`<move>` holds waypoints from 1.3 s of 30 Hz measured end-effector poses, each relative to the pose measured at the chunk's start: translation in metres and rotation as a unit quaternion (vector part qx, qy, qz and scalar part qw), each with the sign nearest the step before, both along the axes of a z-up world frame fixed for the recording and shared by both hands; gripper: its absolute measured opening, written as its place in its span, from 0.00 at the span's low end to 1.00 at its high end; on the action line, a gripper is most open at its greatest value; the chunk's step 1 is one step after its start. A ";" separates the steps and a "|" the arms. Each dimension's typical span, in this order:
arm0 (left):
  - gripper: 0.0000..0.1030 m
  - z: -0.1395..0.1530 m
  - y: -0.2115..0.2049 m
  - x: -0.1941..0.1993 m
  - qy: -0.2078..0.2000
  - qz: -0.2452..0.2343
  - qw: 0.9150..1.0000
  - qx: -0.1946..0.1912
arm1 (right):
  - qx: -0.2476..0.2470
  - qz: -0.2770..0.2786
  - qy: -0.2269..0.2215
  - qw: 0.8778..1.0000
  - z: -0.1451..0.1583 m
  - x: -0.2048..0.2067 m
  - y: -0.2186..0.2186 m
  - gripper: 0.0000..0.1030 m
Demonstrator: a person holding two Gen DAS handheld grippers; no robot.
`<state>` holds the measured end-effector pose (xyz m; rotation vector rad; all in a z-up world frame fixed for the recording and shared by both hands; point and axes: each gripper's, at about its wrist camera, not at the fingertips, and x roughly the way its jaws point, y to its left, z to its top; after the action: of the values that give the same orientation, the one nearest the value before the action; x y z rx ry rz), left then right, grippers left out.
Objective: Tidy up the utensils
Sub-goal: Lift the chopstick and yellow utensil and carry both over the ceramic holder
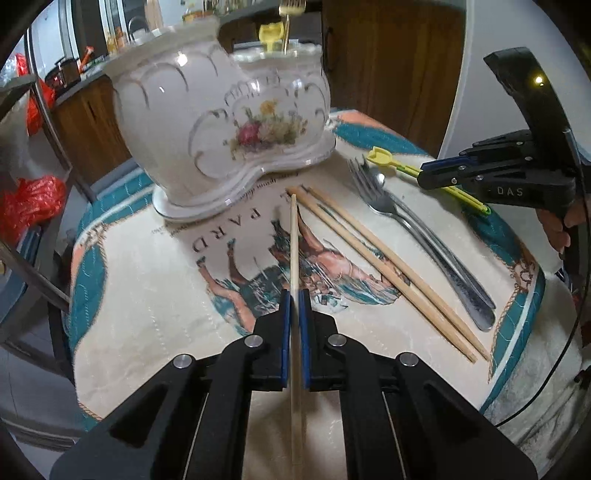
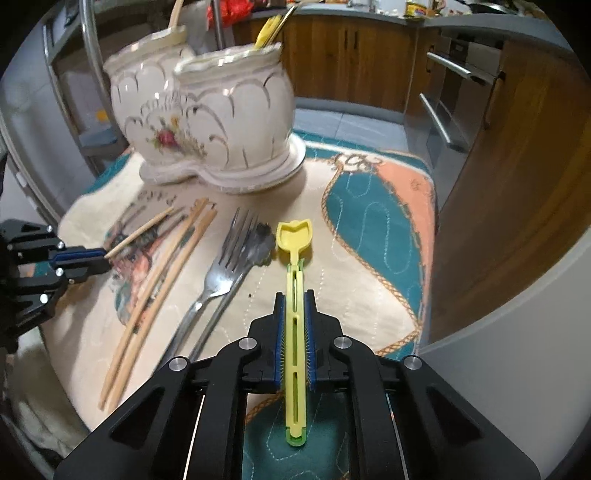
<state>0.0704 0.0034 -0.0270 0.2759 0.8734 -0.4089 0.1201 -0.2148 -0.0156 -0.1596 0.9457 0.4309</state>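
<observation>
I see the quilted cloth [image 1: 147, 295] that covers the table, cream in the middle with teal and peach border. At its far side stands the white ceramic holder [image 1: 207, 122] with two joined cups and a flower picture; a yellow utensil [image 2: 267, 31] and a thin golden handle stick out of one cup.

On the cloth lie two wooden chopsticks [image 1: 388, 269] side by side, and just beside them a metal fork [image 1: 373, 192] with a spoon [image 2: 258, 242] partly under it.

My left gripper [image 1: 294, 306] is closed narrow on a single chopstick [image 1: 293, 240], which points toward the holder; its tip seems lifted from the cloth. My right gripper [image 2: 294, 317] is also closed, on the handle of a yellow plastic spoon [image 2: 294, 251]. Its bowl points forward, near the fork head. I cannot tell if this spoon touches the cloth.
</observation>
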 end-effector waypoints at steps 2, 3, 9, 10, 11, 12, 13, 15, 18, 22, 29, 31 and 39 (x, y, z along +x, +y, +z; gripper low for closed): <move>0.05 0.010 0.008 -0.007 -0.016 -0.004 1.000 -0.008 | 0.016 -0.001 -0.011 1.000 0.007 -0.005 -0.004 0.10; 0.05 0.016 0.011 -0.010 -0.027 -0.003 1.000 -0.012 | 0.021 -0.003 -0.021 1.000 0.012 -0.009 -0.006 0.10; 0.05 0.050 0.026 -0.022 -0.097 -0.010 0.994 -0.057 | 0.065 0.003 -0.081 0.995 0.045 -0.024 -0.008 0.10; 0.05 0.055 0.027 -0.022 -0.108 -0.010 0.992 -0.065 | 0.075 0.005 -0.095 0.993 0.054 -0.025 -0.007 0.10; 0.05 0.061 0.030 -0.021 -0.122 -0.007 0.990 -0.075 | 0.083 0.006 -0.107 0.991 0.061 -0.025 -0.005 0.10; 0.05 0.070 0.034 -0.020 -0.141 -0.001 0.986 -0.087 | 0.092 0.008 -0.119 0.989 0.067 -0.024 -0.004 0.10; 0.05 0.077 0.037 -0.018 -0.154 0.004 0.983 -0.096 | 0.101 0.008 -0.136 0.986 0.076 -0.023 -0.003 0.10; 0.05 0.089 0.042 -0.014 -0.174 0.016 0.978 -0.113 | 0.114 0.002 -0.160 0.980 0.087 -0.020 0.001 0.10; 0.05 0.108 0.054 -0.001 -0.201 0.035 0.966 -0.156 | 0.151 -0.007 -0.195 0.969 0.105 -0.011 0.004 0.10; 0.05 0.127 0.061 0.019 -0.235 0.060 0.952 -0.185 | 0.188 -0.016 -0.213 0.959 0.117 0.007 0.012 0.10; 0.05 0.153 0.066 0.065 -0.282 0.083 0.925 -0.242 | 0.236 -0.019 -0.226 0.945 0.123 0.045 0.030 0.10; 0.05 0.155 0.066 0.078 -0.288 0.083 0.918 -0.260 | 0.250 -0.023 -0.225 0.941 0.121 0.057 0.034 0.10; 0.05 0.143 0.056 0.114 -0.300 0.108 0.910 -0.266 | 0.287 -0.038 -0.214 0.933 0.101 0.087 0.042 0.10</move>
<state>0.1840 0.0592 0.1160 -0.1999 0.1616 -0.3135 0.2068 -0.1725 0.0851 0.3068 0.3676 0.5567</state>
